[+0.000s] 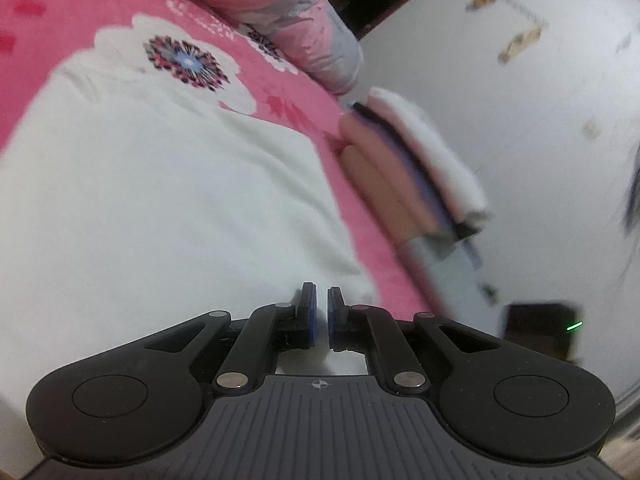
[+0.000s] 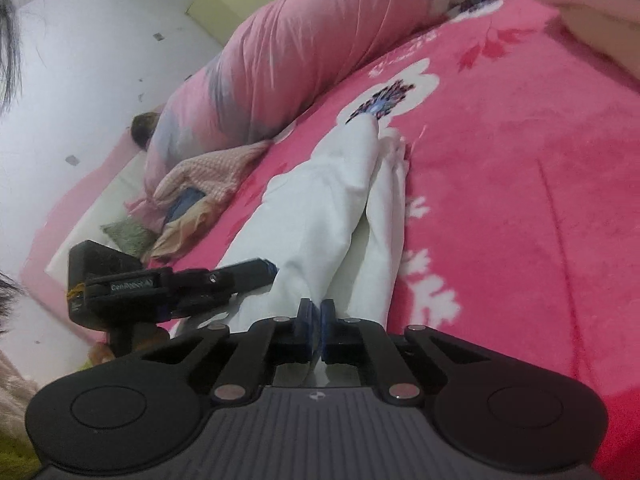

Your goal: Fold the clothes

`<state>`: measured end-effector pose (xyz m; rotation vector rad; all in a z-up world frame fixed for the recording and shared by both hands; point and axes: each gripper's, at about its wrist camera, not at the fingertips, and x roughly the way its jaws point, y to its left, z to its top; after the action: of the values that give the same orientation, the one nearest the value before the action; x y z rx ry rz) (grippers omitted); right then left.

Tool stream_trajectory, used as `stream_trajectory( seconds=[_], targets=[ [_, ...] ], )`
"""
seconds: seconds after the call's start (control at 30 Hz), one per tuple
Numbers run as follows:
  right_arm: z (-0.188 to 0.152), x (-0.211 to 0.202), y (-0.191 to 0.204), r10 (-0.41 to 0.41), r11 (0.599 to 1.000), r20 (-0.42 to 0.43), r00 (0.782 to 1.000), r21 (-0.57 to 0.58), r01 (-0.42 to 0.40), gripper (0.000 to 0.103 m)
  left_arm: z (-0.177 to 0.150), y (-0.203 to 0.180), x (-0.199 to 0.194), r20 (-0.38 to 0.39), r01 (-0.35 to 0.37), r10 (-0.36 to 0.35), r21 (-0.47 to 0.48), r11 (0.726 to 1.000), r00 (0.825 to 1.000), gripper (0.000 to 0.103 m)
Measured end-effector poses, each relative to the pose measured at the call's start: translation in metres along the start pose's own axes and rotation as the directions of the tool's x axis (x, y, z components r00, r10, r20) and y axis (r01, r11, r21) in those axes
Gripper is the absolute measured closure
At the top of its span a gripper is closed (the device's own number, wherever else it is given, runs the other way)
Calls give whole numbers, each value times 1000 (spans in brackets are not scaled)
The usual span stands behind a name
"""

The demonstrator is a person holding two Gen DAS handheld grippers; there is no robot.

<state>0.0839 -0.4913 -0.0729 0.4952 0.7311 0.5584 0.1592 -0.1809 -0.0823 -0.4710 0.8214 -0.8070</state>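
White garment (image 2: 320, 208), one piece, lies lengthwise on the pink flowered blanket (image 2: 500, 200), drawn into two long ridges. Left of it, the left gripper (image 2: 256, 270) is closed on its edge; nearer, the right gripper (image 2: 321, 332) has its jaws pinched on a fold. Both edges look gathered, so the next move is probably carrying them across together, evenly. Two grippers, one rolled quilt (image 2: 280, 68).

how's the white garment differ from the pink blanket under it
The white garment is plain; the pink blanket carries white flowers. The garment is bunched into long folds and lifted at its near end; the blanket lies spread flat. The garment is smaller, covering only part of the blanket. Both are soft fabric.
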Motion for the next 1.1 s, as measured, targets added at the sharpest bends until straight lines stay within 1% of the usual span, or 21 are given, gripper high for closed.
stream_trajectory(
  seconds=[0.03, 0.07, 0.13, 0.2, 0.27, 0.3, 0.4, 0.47, 0.57, 0.67, 0.73, 0.83, 0.93, 1.0, 1.03, 1.07, 1.1],
  targets=[
    [0, -2, 7, -25, 999, 13, 1000, -36, 26, 101, -1, -5, 0, 0, -28, 28, 48, 998, 1000, 97],
    [-1, -2, 16, -78, 992, 19, 997, -98, 80, 101, -3, -11, 0, 2, -56, 56, 97, 994, 998, 96],
    [-7, 4, 31, -172, 962, 17, 985, -212, 171, 102, -6, -19, 1, 8, -96, 96, 169, 981, 995, 96],
    [-12, 7, 39, -242, 933, 15, 970, -270, 237, 103, -7, -27, 2, 15, -130, 130, 228, 965, 991, 96],
    [-15, 9, 54, -325, 876, 44, 945, -363, 318, 103, -9, -33, 2, 21, -157, 157, 273, 949, 987, 96],
    [-19, 9, 59, -345, 851, 50, 937, -406, 334, 103, -10, -34, 2, 24, -165, 165, 293, 942, 986, 96],
    [-26, 17, 62, -376, 823, 43, 925, -444, 355, 103, -14, -37, 6, 42, -203, 200, 325, 924, 979, 95],
    [-27, 20, 67, -397, 802, 40, 917, -470, 368, 103, -16, -39, 6, 48, -215, 212, 352, 911, 976, 95],
    [-28, 22, 77, -421, 776, 20, 907, -510, 372, 103, -19, -45, 8, 61, -237, 232, 400, 885, 971, 95],
    [-15, 6, 83, -387, 799, 30, 922, -489, 351, 103, -19, -48, 8, 72, -245, 237, 407, 880, 969, 95],
    [-6, -3, 88, -404, 783, 85, 911, -483, 392, 103, -18, -49, 5, 80, -243, 231, 400, 883, 970, 95],
    [7, -8, 94, -395, 776, 148, 907, -475, 416, 102, -18, -51, -1, 100, -246, 224, 404, 881, 969, 95],
    [5, 11, 107, -341, 751, 167, 925, -544, 374, 103, -19, -52, -5, 103, -246, 224, 406, 880, 969, 94],
    [-1, 31, 109, -311, 725, 148, 939, -602, 335, 103, -19, -48, -5, 92, -241, 222, 393, 887, 971, 93],
    [-6, 47, 103, -341, 700, 123, 932, -629, 339, 103, -19, -46, -5, 88, -236, 220, 387, 891, 972, 93],
    [-9, 62, 94, -406, 672, 93, 909, -644, 366, 103, -20, -44, -5, 85, -231, 215, 381, 895, 973, 93],
    [-10, 67, 87, -447, 651, 100, 889, -645, 400, 103, -20, -42, -6, 83, -226, 210, 376, 899, 974, 93]
  ],
)
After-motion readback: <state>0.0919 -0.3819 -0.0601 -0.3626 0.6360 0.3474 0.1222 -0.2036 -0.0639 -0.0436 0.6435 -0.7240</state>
